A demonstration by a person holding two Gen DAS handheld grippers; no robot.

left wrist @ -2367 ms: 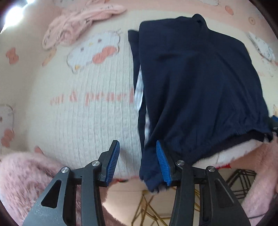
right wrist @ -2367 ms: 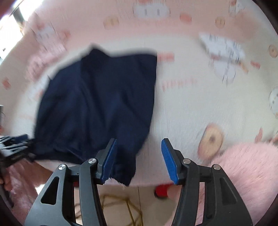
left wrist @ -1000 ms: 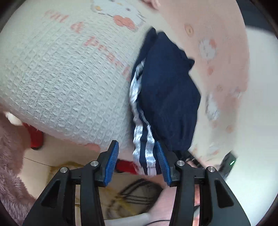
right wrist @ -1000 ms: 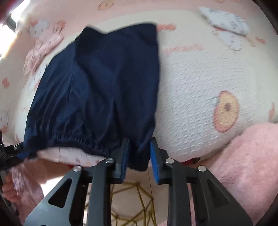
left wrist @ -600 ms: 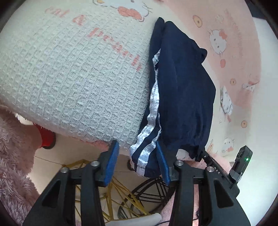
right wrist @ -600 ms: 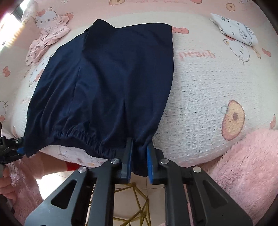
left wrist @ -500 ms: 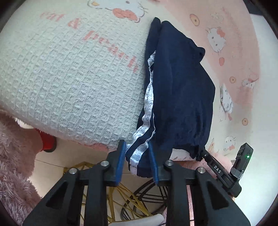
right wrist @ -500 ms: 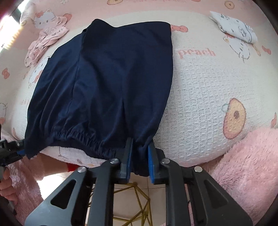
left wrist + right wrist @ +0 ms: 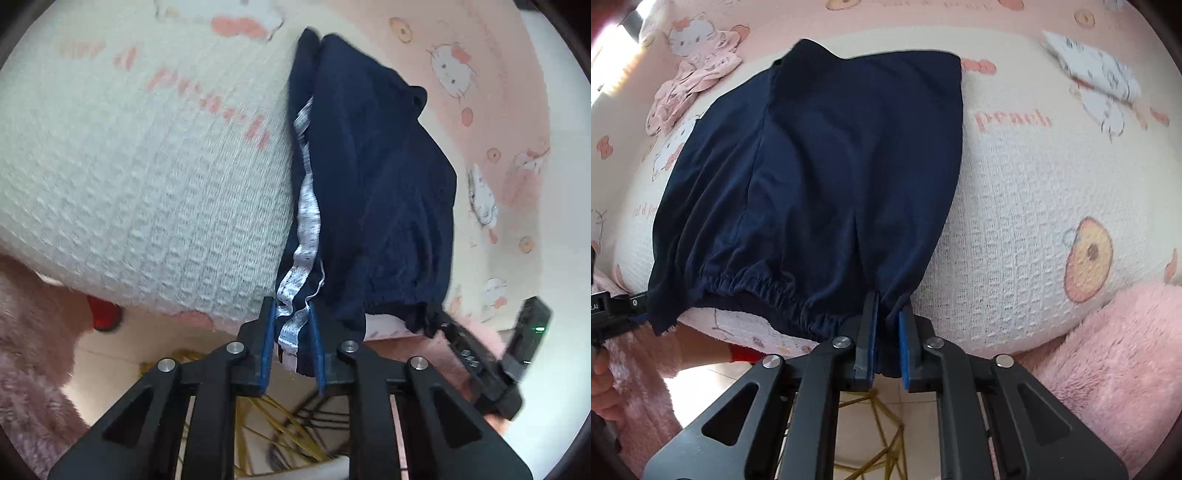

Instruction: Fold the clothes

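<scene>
Navy shorts with an elastic waistband and a white side stripe lie on a cream waffle blanket, the waistband hanging over the near edge. My left gripper is shut on the striped waistband corner. In the right wrist view my right gripper is shut on the opposite waistband corner. The right gripper's body shows at the far right of the left wrist view, and the left gripper at the far left of the right wrist view.
The cream blanket carries cat and peach prints. A crumpled pink garment lies at the back left, a folded white printed cloth at the back right. Fluffy pink sleeves flank the grippers. Below are floor tiles and yellow wire legs.
Both grippers went from open to shut on the shorts' waistband corners, the right first, then the left. The left view swung round to the striped side edge.
</scene>
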